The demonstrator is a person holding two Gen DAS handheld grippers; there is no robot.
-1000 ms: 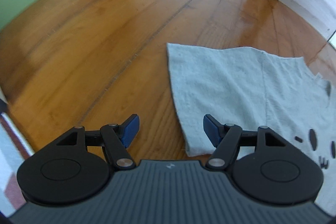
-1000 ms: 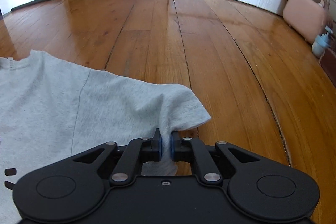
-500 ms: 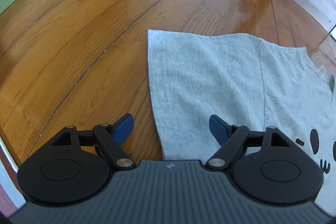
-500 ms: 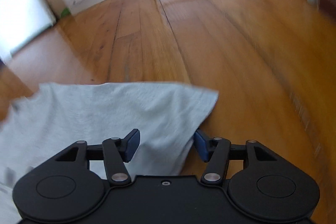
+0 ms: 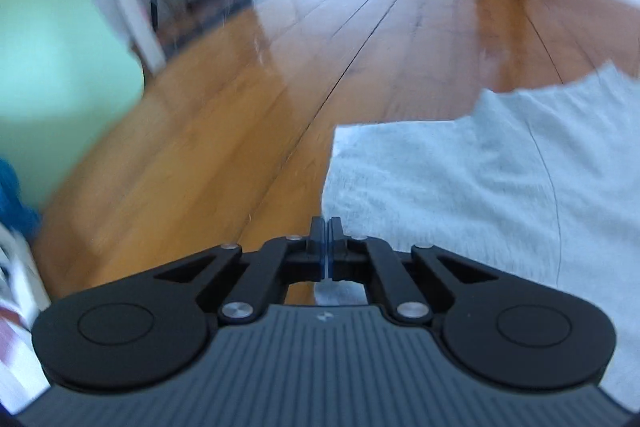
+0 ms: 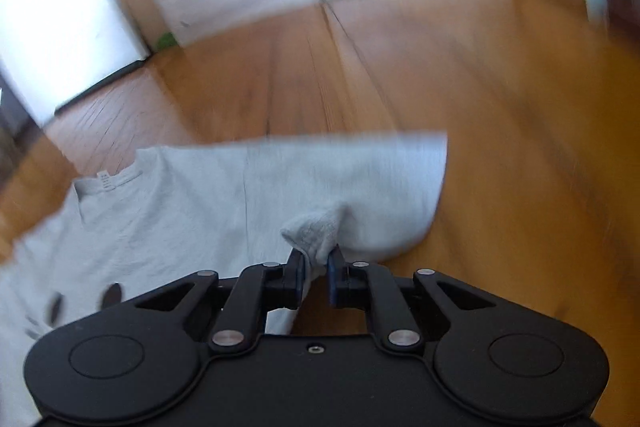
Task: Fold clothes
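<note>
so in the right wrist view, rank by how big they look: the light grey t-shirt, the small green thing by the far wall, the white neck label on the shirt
1. Light grey t-shirt, by far the largest.
2 and 3. Small green thing and white neck label look alike in size; the green one is blurred and farther away, so I won't rank them.

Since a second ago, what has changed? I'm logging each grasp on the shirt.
The left claw, open before, has shut on the grey T-shirt at its sleeve edge. The right claw let go, then pinched the other sleeve again. The shirt remains on the wooden floor.
</note>
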